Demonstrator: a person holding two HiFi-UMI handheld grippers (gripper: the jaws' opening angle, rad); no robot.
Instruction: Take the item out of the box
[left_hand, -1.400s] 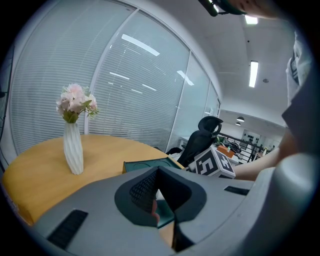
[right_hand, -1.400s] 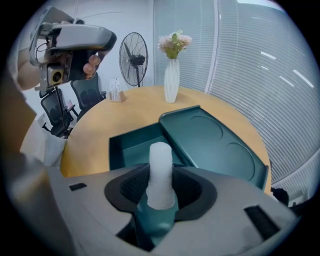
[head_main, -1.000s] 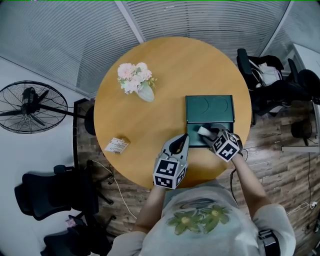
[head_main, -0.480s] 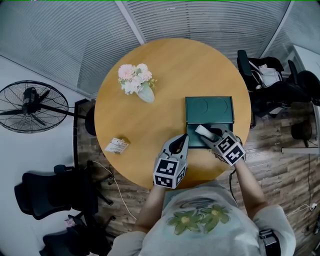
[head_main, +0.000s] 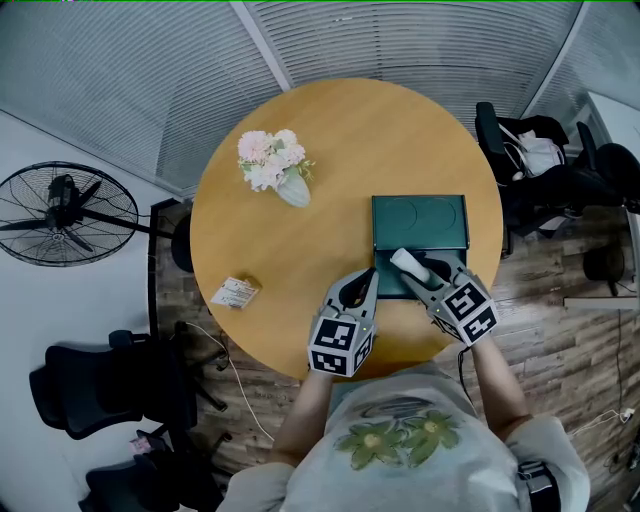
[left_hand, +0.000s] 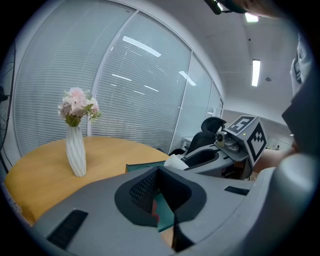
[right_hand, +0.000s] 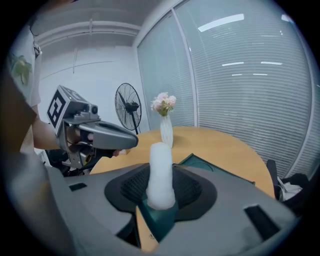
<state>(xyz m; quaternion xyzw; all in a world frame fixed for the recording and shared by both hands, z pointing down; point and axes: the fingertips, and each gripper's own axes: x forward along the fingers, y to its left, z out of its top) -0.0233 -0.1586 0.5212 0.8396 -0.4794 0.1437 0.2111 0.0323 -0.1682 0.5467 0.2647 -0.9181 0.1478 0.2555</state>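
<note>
A dark green box (head_main: 420, 218) lies open at the table's right side, its lid flat behind its tray. My right gripper (head_main: 420, 272) is shut on a white cylindrical item (head_main: 404, 261), held clear above the tray's near part. In the right gripper view the white item (right_hand: 160, 165) stands upright between the black pads, with the box (right_hand: 200, 164) below. My left gripper (head_main: 368, 279) sits at the tray's left edge. In the left gripper view its jaws (left_hand: 162, 202) are narrowed on the green box wall (left_hand: 162, 216).
A white vase of pink flowers (head_main: 275, 165) stands at the table's far left. A small packet (head_main: 234, 291) lies near the left front edge. A floor fan (head_main: 60, 212) is off to the left, and dark chairs (head_main: 540, 160) crowd the right.
My right gripper has lifted the white item up out of the tray and rolled a little. The left gripper has stayed put at the box edge.
</note>
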